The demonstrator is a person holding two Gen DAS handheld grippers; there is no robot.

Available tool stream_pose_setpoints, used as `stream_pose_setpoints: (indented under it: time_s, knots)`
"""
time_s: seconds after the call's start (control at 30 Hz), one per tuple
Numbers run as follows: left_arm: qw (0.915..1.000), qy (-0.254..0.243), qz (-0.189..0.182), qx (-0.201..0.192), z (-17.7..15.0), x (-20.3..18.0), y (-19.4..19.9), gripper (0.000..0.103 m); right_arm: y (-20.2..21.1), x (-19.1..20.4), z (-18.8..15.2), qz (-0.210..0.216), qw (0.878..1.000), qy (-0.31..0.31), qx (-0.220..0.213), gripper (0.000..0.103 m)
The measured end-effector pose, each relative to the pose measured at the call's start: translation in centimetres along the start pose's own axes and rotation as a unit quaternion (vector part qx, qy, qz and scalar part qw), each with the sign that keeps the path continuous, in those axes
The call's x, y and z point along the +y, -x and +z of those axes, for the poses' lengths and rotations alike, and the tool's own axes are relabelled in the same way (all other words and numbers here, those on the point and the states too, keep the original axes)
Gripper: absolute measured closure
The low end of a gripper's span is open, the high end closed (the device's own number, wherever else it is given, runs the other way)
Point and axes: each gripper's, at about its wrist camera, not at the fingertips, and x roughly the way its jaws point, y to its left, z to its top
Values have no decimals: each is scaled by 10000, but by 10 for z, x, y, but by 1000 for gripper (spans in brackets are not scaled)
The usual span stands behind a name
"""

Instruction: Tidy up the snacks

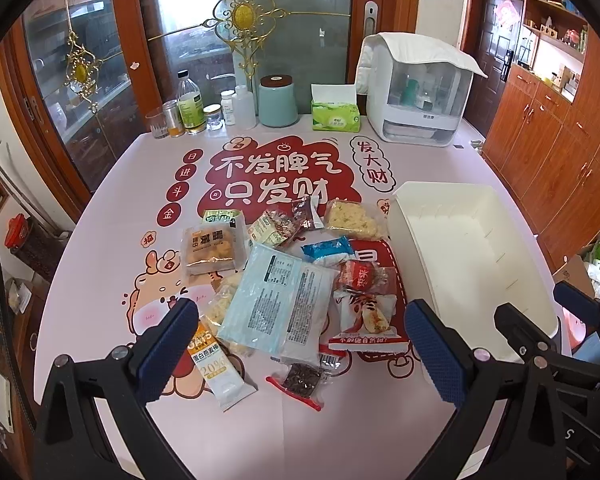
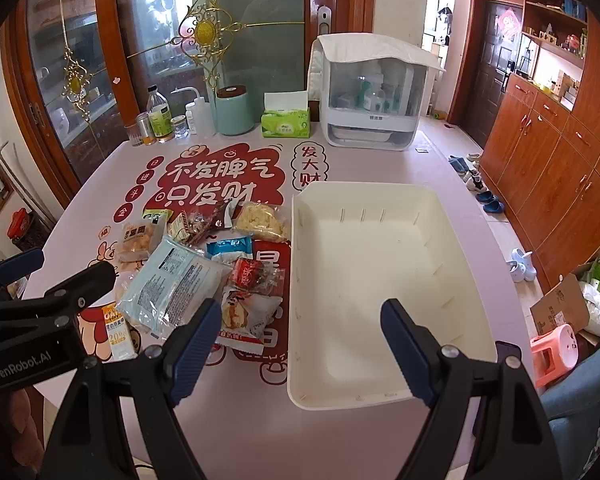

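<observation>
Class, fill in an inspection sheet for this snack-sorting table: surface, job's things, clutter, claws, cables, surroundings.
Surface: table under a pink printed cover.
Job's things: snack packets heaped loose; white bin empty beside them.
Clutter: bottles, teal canister, tissue box, white cabinet along the far edge.
Claws: left claw and right claw open, holding nothing.
Cables: nothing seen.
Surroundings: wooden cupboards, shoes, pink stool.

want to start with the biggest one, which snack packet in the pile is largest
The pale blue packet with black print, lying face-down across the middle of the pile; every other packet is clearly smaller.
</observation>
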Motion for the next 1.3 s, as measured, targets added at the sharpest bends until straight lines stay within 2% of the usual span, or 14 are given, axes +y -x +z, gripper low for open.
stream_pose_setpoints:
  time_s: [0.8,1.3]
  knots:
    - [9999,-99,30,-43,-4,10,0,1,2,9,-1,-51,10000,-25,-23,21]
    - [10000,57,-46,-18,-9,54,-5,1,-6,39,-3,-1,9999,-92,74,21]
